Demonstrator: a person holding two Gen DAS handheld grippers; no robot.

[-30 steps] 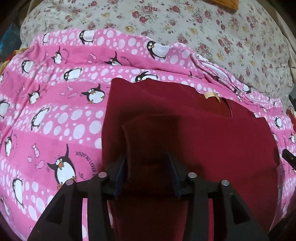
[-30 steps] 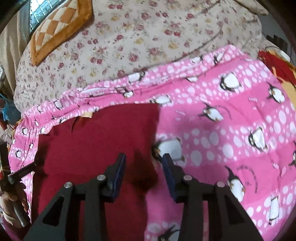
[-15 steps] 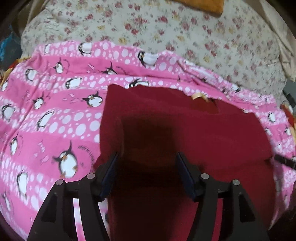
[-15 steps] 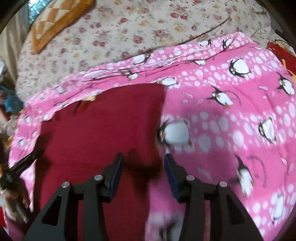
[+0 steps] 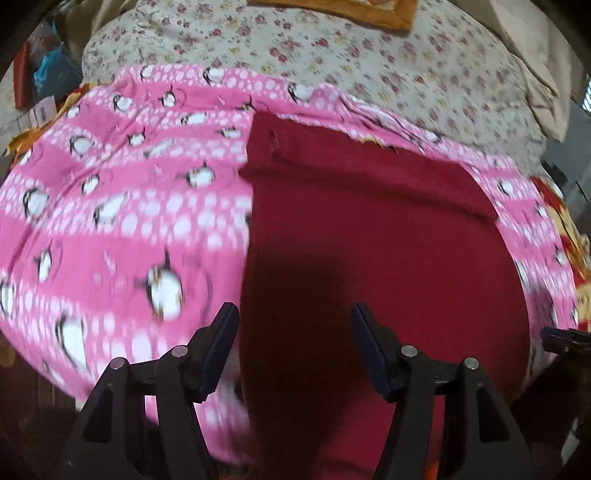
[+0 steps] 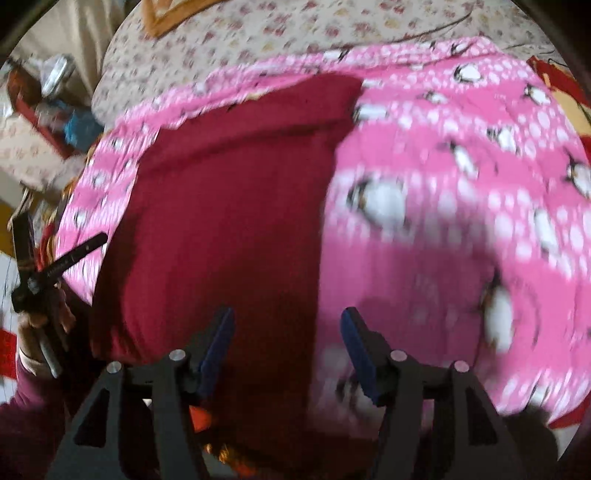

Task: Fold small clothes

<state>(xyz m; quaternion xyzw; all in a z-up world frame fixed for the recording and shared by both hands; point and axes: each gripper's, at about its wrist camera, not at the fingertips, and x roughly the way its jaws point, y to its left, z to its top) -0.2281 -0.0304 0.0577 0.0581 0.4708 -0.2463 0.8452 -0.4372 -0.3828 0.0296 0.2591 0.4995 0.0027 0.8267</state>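
A dark red garment (image 5: 369, 236) lies flat on the pink penguin blanket (image 5: 122, 206), with a narrow strip folded over along its far edge. My left gripper (image 5: 293, 347) hovers open above the garment's near left part, nothing between its fingers. In the right wrist view the same red garment (image 6: 221, 192) fills the left half. My right gripper (image 6: 288, 347) hangs over its right edge, jaws opening and empty. The left gripper (image 6: 55, 269) shows at the far left there, held by a hand (image 6: 40, 317).
The pink blanket (image 6: 461, 184) covers a bed with a floral sheet (image 5: 369, 55). An orange patterned cushion (image 5: 343, 11) lies at the back. Clutter sits beyond the bed's left side (image 6: 55, 96). A red and yellow cloth (image 5: 569, 229) pokes out at the right.
The left gripper has let go of the folded red cloth and opened. Both grippers have drawn back toward the near edge, and the right jaws have widened.
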